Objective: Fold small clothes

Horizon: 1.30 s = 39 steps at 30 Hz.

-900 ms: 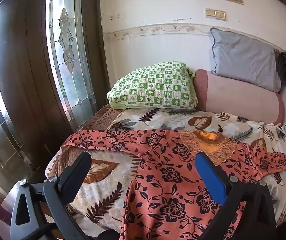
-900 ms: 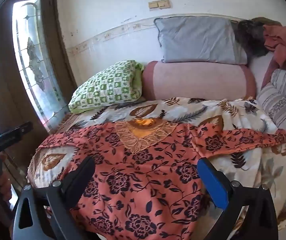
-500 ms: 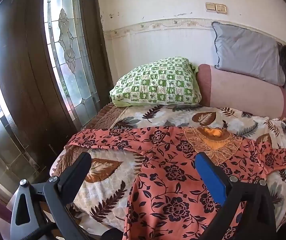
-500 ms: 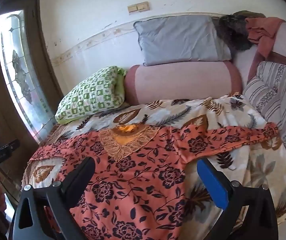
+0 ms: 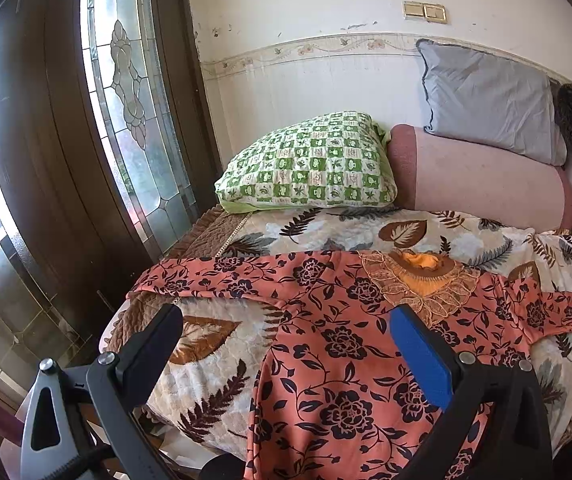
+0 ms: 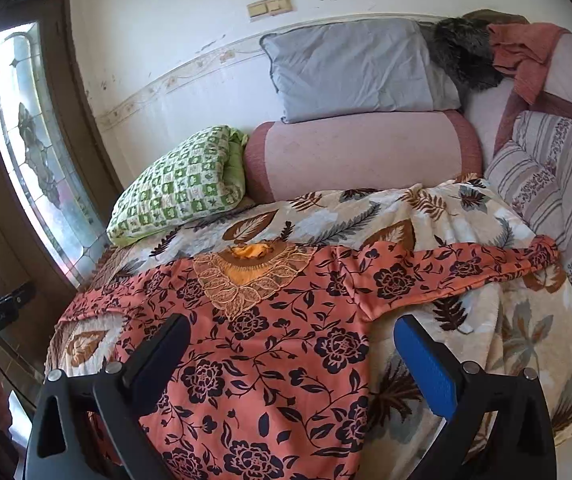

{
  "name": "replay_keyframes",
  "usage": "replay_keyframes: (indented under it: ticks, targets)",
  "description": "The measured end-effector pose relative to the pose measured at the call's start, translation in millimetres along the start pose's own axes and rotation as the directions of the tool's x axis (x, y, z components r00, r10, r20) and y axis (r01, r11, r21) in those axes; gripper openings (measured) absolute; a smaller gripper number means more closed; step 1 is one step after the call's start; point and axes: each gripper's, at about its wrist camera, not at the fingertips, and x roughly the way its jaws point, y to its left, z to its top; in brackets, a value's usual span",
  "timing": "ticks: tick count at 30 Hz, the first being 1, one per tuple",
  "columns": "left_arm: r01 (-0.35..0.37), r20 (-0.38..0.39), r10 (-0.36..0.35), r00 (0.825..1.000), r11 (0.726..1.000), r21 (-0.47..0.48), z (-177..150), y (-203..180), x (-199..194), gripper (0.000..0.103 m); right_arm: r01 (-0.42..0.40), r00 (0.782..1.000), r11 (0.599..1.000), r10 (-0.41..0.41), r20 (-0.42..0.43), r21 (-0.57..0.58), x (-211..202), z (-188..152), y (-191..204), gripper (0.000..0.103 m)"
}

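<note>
An orange dress with black flowers (image 5: 337,344) lies spread flat on the leaf-print bedspread (image 5: 214,344), sleeves out to both sides, lace neckline (image 5: 421,280) toward the pillows. It also shows in the right wrist view (image 6: 270,344), with its right sleeve (image 6: 465,272) stretched across the bed. My left gripper (image 5: 286,332) is open and empty, held above the dress's left side. My right gripper (image 6: 289,340) is open and empty above the dress's body, near its right edge.
A green checked pillow (image 5: 309,164), a pink bolster (image 5: 481,176) and a grey pillow (image 5: 489,96) line the wall behind. A striped cushion (image 6: 557,184) stands at the right. A stained-glass window and dark wooden frame (image 5: 126,92) are at the left.
Both grippers have drifted: the left view shifted slightly left and closer to the bed's left edge, the right view swung right, showing more of the right sleeve and striped cushion. Jaws stayed open.
</note>
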Motion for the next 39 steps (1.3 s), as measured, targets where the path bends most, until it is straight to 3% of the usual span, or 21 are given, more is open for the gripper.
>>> replay_keyframes:
  ticks: [17,30,39]
  targets:
    - [0.0,-0.011,0.0,1.0,1.0,-0.008,0,1,0,0.103,0.019,1.0,0.998,-0.019,-0.008,-0.058,3,5,27,0.103]
    - [0.013,-0.028,-0.013,1.0,1.0,0.013,-3,-14,6,0.103,0.107,0.987,0.99,-0.117,-0.107,-0.096,38,11,40,0.103]
    - [0.025,-0.046,-0.024,0.999,0.999,0.031,-6,-19,11,0.103,0.102,0.985,0.987,-0.117,-0.129,-0.124,48,8,49,0.103]
